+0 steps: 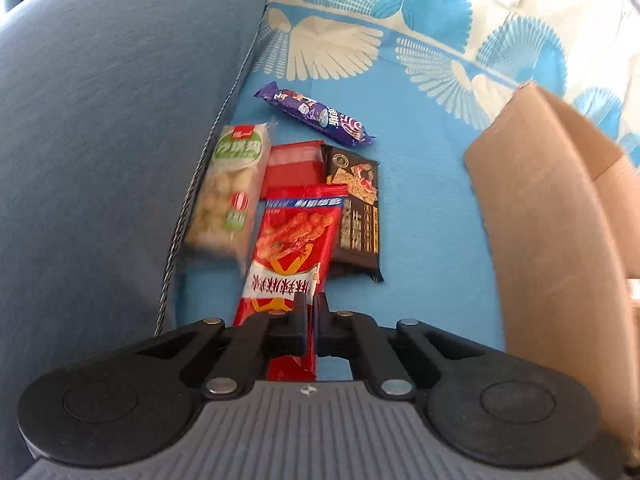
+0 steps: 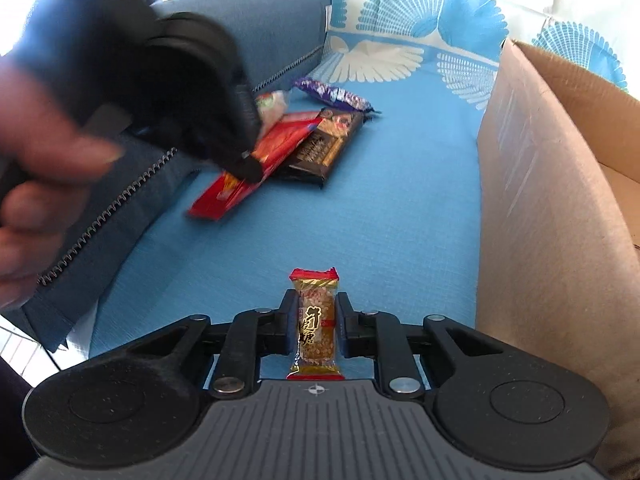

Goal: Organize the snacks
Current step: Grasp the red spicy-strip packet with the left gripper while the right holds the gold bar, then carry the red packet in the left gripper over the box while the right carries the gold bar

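My left gripper (image 1: 311, 300) is shut on a long red snack packet (image 1: 294, 248) and holds it above the blue cushion; the right wrist view shows the same packet (image 2: 240, 172) tilted in the air. My right gripper (image 2: 317, 300) is shut on a small peanut candy bar (image 2: 316, 324) with red ends. On the cushion lie a purple bar (image 1: 316, 114), a green-labelled bag of pale balls (image 1: 228, 188), a red packet (image 1: 294, 164) and a black cracker packet (image 1: 356, 212).
An open cardboard box (image 1: 552, 208) stands on the right, also in the right wrist view (image 2: 560, 184). A dark blue sofa arm (image 1: 100, 140) borders the left. A patterned blue and white cushion (image 1: 360, 20) stands behind the snacks.
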A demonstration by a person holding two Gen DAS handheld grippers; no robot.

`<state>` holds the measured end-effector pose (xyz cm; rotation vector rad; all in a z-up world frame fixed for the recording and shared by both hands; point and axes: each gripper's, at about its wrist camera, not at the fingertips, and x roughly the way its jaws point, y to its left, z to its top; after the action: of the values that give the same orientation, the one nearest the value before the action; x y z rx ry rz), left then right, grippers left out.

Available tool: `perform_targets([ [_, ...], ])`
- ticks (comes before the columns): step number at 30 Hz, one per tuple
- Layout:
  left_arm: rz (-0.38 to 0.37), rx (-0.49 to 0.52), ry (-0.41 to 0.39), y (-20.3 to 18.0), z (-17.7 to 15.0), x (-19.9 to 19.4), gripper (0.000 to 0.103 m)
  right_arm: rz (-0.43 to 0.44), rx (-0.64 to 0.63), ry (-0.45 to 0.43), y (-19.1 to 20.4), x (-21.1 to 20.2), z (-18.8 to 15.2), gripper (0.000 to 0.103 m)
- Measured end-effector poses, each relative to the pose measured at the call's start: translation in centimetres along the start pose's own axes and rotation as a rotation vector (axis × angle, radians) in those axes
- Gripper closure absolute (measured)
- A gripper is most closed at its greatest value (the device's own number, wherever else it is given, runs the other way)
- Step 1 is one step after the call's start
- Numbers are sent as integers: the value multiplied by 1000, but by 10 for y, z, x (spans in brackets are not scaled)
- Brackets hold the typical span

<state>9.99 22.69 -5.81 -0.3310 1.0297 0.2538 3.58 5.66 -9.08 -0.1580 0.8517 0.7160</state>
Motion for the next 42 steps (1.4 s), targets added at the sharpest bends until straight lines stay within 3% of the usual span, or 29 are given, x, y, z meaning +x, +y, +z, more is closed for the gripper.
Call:
perform_targets([
  [6, -92, -13, 48, 5, -24, -21, 99, 2, 27, -22, -4, -8, -2, 82],
  [8, -48, 18, 65, 1, -28, -18, 96, 11, 56, -7, -7, -6, -3, 79],
  [9, -25, 25, 56, 1, -28, -18, 93, 19, 74, 4, -9, -6, -3, 69],
  [11, -19, -7, 31, 5, -27, -20, 67, 38, 99, 9, -12, -7, -4, 57],
  [14, -15, -40, 12, 7, -24, -20, 45, 40, 72, 8, -9, -14, -8, 46],
  [17, 10, -8, 41, 0, -20, -9, 30, 31, 33, 37, -7, -14, -12, 44],
  [20, 64, 61, 68, -8, -17, 2, 25, 27, 14, 71, -7, -7, -13, 44],
  [26, 105, 108, 91, -11, -18, 18, 22, 8, -23, 73, -2, -1, -15, 49],
  [28, 115, 117, 102, -12, -19, 23, 23, 5, -40, 64, -1, 0, -16, 69],
  [30, 122, 133, 116, -14, -20, 27, 28, 10, -43, 55, -1, -1, -15, 81],
  [32, 118, 139, 106, -15, -20, 27, 43, 16, -31, 47, -3, -3, -15, 82],
  [34, 111, 134, 97, -13, -20, 24, 48, 18, -24, 30, -4, -6, -14, 84],
  [37, 95, 109, 76, -10, -21, 14, 50, 22, -26, -11, -3, -15, -14, 85],
  [42, 51, 67, -44, -8, -22, -18, 50, 27, -38, -112, 1, -40, -16, 85],
])
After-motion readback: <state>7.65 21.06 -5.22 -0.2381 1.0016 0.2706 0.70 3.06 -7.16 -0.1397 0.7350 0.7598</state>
